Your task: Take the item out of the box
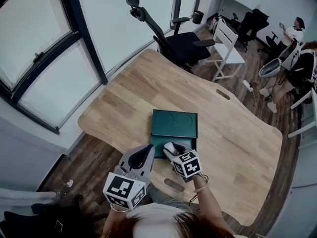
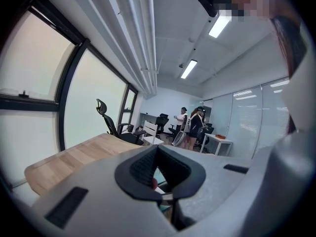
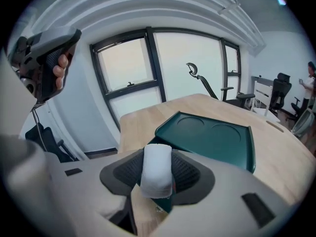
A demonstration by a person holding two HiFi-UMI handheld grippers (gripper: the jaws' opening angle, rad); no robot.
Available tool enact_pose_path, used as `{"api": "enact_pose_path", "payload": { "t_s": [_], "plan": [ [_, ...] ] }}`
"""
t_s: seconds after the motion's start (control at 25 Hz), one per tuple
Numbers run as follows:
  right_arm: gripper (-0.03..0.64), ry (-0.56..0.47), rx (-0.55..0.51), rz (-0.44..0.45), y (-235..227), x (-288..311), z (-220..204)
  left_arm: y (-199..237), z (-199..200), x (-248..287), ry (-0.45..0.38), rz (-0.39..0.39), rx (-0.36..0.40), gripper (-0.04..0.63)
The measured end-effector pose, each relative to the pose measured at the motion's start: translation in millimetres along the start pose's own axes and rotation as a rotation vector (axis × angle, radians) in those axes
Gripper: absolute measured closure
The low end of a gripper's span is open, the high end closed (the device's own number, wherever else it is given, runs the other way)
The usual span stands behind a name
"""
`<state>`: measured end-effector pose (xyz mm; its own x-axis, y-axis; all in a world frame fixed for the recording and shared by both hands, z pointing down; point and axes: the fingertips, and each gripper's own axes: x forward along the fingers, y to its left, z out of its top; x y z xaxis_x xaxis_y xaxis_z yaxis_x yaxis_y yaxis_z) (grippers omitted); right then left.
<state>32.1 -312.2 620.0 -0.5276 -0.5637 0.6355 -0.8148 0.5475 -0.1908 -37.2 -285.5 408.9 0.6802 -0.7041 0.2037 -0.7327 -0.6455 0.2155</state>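
My right hand-held gripper [image 1: 174,151] is clenched on the white roll [image 3: 157,168], which sits between its pads over the near end of the green box [image 1: 174,124]. The box's lid lies flat and open on the far side. My left hand-held gripper [image 1: 142,158] hangs just left of the box, jaws apart and empty. The box rests on a pale wooden table [image 1: 233,138] with rounded edges. Beyond the box stand a black office chair [image 1: 173,41] and a white chair [image 1: 229,46], with large windows [image 1: 44,63] to its left and dark plank floor [image 1: 89,155] below.
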Motion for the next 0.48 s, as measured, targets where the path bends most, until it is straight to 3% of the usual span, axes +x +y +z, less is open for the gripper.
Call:
{"api": "enact_pose_path", "payload": {
  "t_s": [0.48],
  "plan": [
    [0.426,-0.137,0.002,-0.054,21.2,-41.7,15.5,-17.8,-0.9,-35.8,-0.038,0.01,0.018,0.588]
  ]
}}
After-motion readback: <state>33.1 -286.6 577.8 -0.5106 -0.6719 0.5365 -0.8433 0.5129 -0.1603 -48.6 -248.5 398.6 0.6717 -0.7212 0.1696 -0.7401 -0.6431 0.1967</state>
